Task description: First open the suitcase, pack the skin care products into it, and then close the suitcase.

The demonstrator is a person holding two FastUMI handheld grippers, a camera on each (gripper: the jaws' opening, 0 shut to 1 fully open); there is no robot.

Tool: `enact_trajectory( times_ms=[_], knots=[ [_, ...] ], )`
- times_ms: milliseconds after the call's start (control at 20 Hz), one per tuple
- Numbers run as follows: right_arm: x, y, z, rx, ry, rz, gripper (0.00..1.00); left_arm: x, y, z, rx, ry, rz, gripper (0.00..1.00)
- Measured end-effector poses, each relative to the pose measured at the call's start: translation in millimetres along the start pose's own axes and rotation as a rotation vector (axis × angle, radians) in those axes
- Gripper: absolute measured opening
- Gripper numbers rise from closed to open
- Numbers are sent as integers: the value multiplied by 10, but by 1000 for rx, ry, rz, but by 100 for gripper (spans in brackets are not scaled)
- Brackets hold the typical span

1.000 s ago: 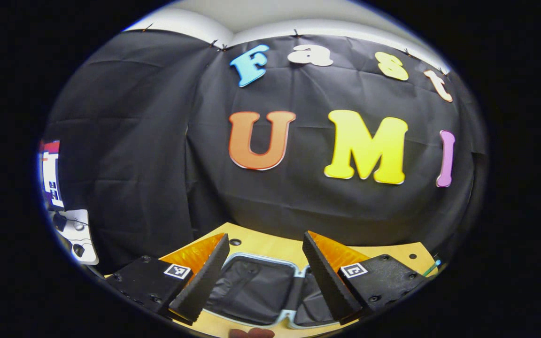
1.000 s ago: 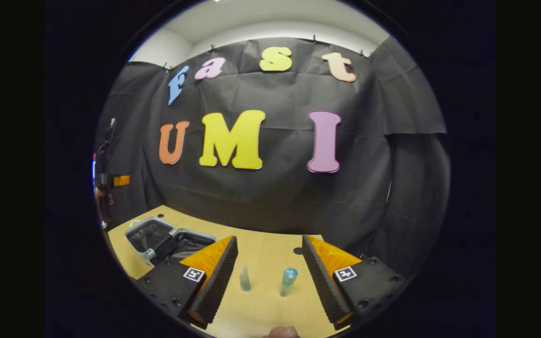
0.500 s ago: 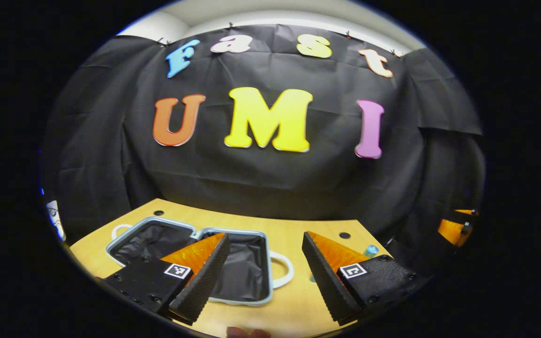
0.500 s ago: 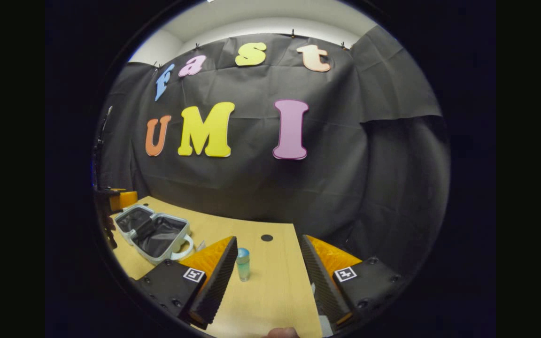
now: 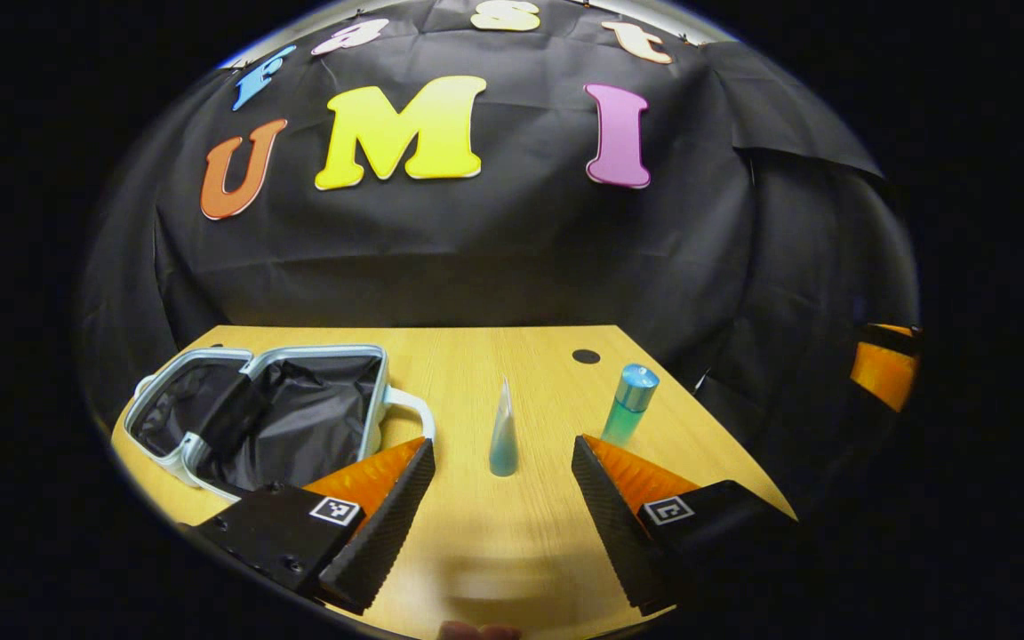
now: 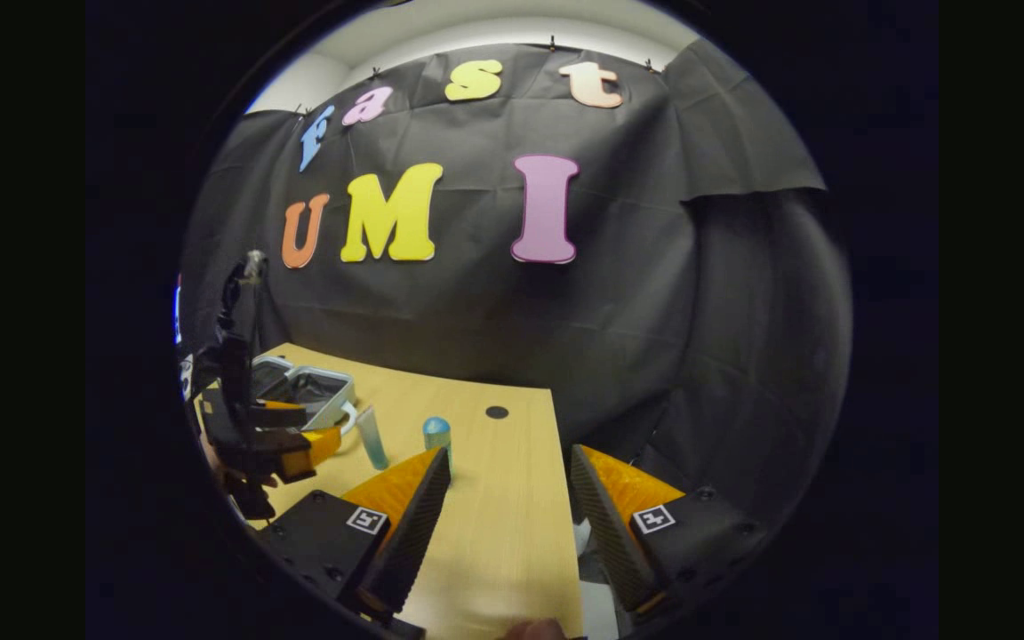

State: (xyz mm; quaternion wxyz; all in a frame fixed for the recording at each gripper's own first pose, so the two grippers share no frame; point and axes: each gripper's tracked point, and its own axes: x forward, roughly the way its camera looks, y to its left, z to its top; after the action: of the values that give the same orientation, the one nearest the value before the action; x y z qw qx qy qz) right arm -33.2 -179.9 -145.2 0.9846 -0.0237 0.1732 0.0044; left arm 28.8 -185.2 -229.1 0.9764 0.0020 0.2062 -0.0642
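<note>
left gripper view, suitcase (image 5: 210, 427) open, tube (image 5: 503, 431) apart

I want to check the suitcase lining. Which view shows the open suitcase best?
The left gripper view: the suitcase lies open and near, with its dark lining and pale rim plain. In the right gripper view the suitcase is small, far off, and partly hidden behind the left tongs.

The wooden table (image 5: 512, 551) carries an open suitcase (image 5: 299, 427), an upright tube (image 5: 503, 431) and a capped bottle (image 5: 629, 406).
</note>
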Motion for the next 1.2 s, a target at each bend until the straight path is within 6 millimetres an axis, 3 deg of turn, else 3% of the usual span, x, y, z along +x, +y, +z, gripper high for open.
enact_trajectory(
  times_ms=[250,450,700,850,900,950,1050,1200],
  knots=[
    [-19,-157,-289,13,55,-25,83,665,6,-328,-7,46,16,100],
    [-36,-291,-527,26,114,-59,83,1066,40,-533,-3,93,43,99],
    [18,-314,-527,44,126,-77,81,1266,107,-735,-34,172,50,95],
    [67,-296,-501,43,125,-80,81,1302,126,-721,8,182,38,83],
    [78,-275,-495,42,125,-79,81,1337,114,-711,12,178,25,86],
    [88,-255,-466,41,125,-79,81,1366,108,-717,22,184,22,54],
    [111,-214,-451,36,122,-73,81,1329,115,-707,33,201,12,41],
    [153,-98,-448,21,121,-52,83,1219,89,-705,14,229,-11,38]
  ],
)
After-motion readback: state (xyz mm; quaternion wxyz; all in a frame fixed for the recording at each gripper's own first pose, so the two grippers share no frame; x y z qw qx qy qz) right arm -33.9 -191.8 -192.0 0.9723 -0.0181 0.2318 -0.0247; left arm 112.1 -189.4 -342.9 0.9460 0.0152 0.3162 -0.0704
